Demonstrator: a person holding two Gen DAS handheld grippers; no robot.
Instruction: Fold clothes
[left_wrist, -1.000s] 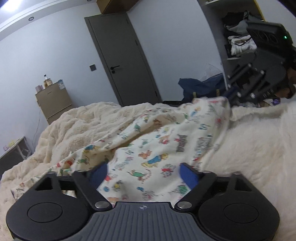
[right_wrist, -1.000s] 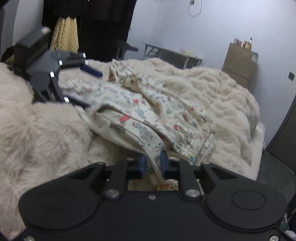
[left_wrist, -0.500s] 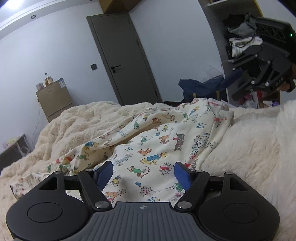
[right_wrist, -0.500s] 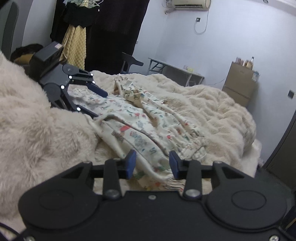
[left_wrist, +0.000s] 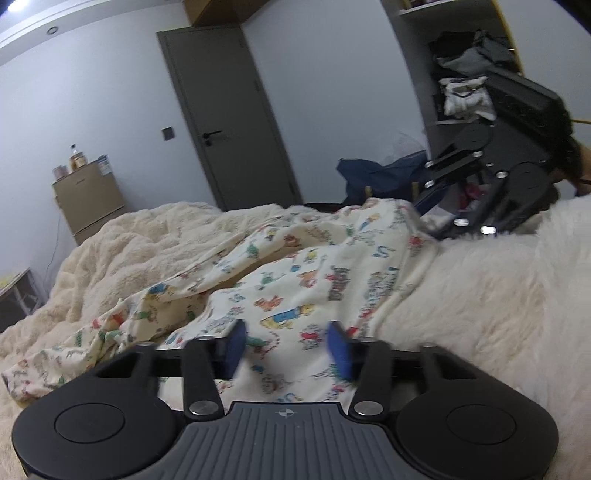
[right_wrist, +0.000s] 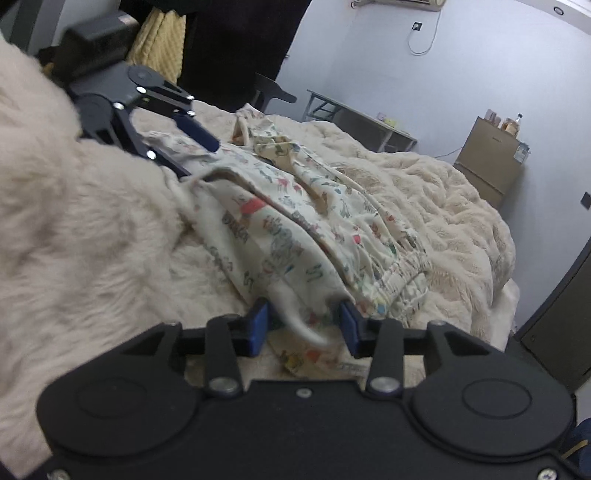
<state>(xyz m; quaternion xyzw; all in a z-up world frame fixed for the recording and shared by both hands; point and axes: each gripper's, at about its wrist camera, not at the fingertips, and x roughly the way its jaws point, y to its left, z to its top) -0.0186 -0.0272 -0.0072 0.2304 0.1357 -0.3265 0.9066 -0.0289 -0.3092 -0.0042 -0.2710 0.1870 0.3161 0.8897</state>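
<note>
Cream pyjama trousers (left_wrist: 295, 291) with a cartoon print lie crumpled on the bed, the elastic waistband (right_wrist: 399, 273) towards the right wrist view's right. My left gripper (left_wrist: 288, 347) sits low over one end of the cloth. Its blue pads are blurred and closing, still apart, with fabric between them. My right gripper (right_wrist: 303, 326) is at the other end, its jaws closing with a folded edge of the trousers between the pads, which stand apart. Each gripper also shows in the other's view: the right gripper (left_wrist: 480, 192) and the left gripper (right_wrist: 177, 125).
A fluffy cream blanket (left_wrist: 129, 251) covers the bed, with a long-pile white throw (right_wrist: 74, 229) beside the trousers. Beyond the bed stand a grey door (left_wrist: 229, 122), a small brown fridge (left_wrist: 88, 199), shelves of clothes (left_wrist: 465, 92), a desk (right_wrist: 362, 122) and a chair (right_wrist: 273, 92).
The left pads have drawn closer together over the cloth. The right gripper, shut on the hem a second ago, now has its pads apart and has dropped back onto the trousers' edge.
</note>
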